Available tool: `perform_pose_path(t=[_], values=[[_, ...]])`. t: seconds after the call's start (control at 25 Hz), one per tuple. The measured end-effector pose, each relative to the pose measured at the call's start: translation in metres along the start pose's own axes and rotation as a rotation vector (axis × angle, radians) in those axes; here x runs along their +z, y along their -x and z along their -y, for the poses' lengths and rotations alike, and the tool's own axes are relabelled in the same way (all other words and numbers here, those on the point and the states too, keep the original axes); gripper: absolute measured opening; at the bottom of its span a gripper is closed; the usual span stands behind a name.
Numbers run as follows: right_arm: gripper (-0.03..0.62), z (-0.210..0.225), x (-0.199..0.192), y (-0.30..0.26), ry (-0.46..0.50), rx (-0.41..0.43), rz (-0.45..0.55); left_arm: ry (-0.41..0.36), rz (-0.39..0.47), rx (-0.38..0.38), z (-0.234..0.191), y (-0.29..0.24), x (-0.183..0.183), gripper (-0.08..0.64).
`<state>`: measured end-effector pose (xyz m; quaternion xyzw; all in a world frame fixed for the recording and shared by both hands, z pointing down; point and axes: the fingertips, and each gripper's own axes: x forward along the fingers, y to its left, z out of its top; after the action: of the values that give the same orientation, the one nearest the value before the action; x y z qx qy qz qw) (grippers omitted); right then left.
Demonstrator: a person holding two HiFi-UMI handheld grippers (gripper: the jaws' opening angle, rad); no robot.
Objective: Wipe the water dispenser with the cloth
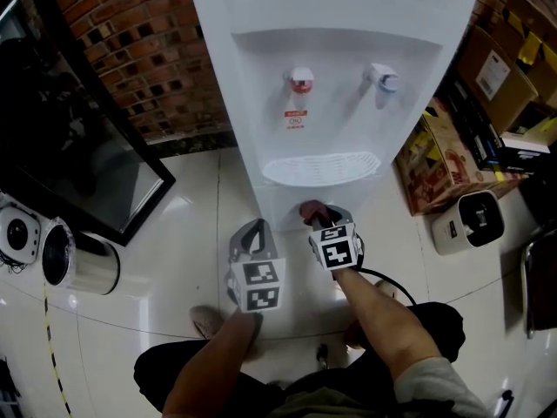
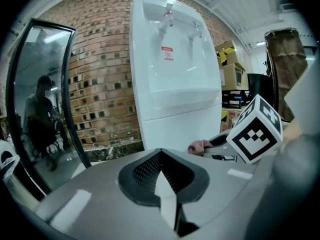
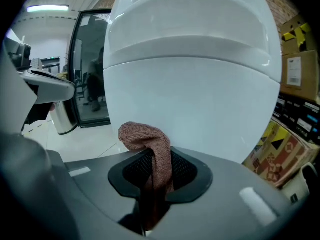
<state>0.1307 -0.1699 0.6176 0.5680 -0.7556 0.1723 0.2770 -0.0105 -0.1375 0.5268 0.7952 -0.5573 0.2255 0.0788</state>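
While the white dispenser (image 1: 335, 85) stands upright on the pale floor (image 1: 174, 259) against a brick wall (image 1: 139, 50), both grippers are held low before its lower front panel, under the drip tray (image 1: 320, 168). To the left, the left gripper (image 1: 254, 230) has its jaws pressed together with nothing between them, and it hangs clear of the cabinet. Just beside it, the right gripper (image 1: 320, 216) points at the panel with its jaws pinching the brown cloth (image 3: 149, 151), whose bunched end sticks out toward the white surface. Whether the cloth touches the panel I cannot tell. No wiped patch or streak shows anywhere, so the job looks barely begun: panel, tray, tap recess and sides all seem left to wipe.
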Motion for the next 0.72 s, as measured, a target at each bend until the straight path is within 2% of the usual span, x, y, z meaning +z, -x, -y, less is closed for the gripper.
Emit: perform_pose_path(t=[0.36,0.72], values=[[0.1,0.068,-0.022,0.019,-0.094,-0.123,-0.022,-0.008,0.012,-0.074,0.043,-0.014,0.013,0.0],[0.098,0.101,-0.034,0.025,-0.175,-0.176,-0.018,-0.058,-0.016,-0.152,0.083,-0.024,0.005,0.0]])
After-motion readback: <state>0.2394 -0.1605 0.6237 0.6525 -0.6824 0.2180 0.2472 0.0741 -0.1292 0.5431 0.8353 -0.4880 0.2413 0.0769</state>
